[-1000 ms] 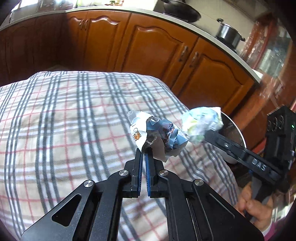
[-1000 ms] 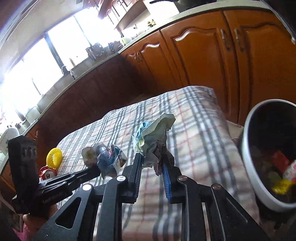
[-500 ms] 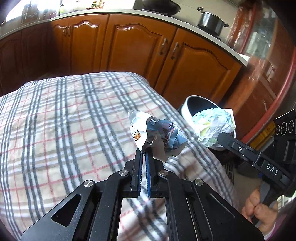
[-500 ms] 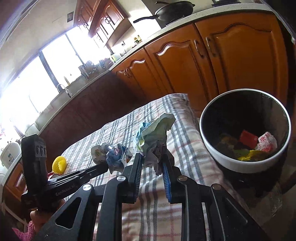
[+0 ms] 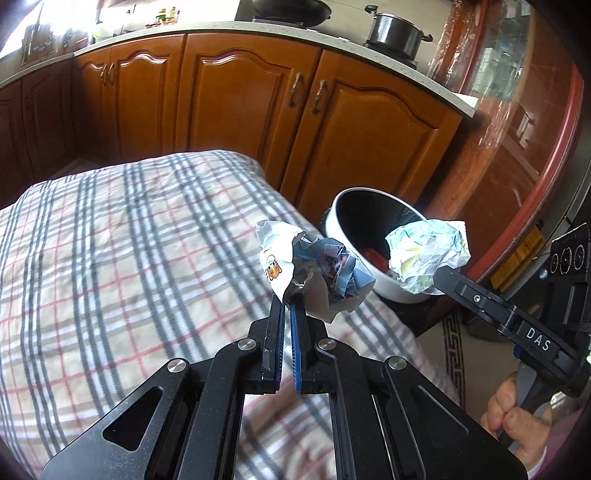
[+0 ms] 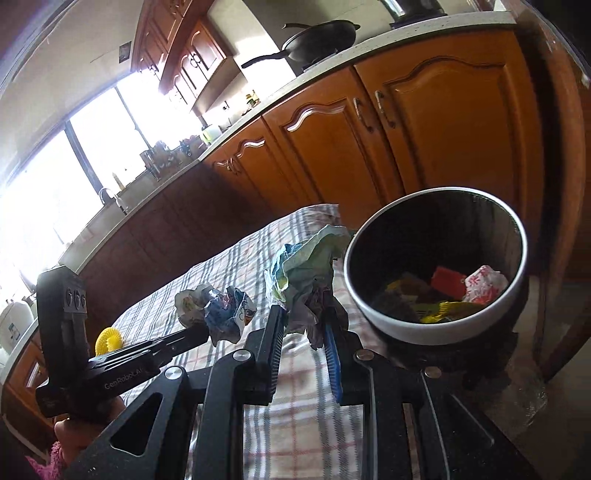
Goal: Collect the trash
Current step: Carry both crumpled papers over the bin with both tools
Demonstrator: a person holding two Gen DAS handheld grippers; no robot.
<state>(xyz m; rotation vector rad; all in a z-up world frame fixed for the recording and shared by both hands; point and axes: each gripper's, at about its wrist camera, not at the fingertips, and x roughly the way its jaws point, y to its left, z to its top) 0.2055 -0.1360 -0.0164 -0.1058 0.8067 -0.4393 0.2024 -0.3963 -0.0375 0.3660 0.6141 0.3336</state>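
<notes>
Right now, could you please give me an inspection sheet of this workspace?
Surface: checked cloth over the table, rumpled.
Job's things: blue-white wrapper and pale green paper wad, both held clear of the cloth; white bin beside the table, trash inside.
Clutter: yellow round object at the cloth's far end.
Grippers: left tool shut on the wrapper; right tool shut on the wad.
Cables: nothing seen.
Surroundings: wooden cabinets, pot, pan.
</notes>
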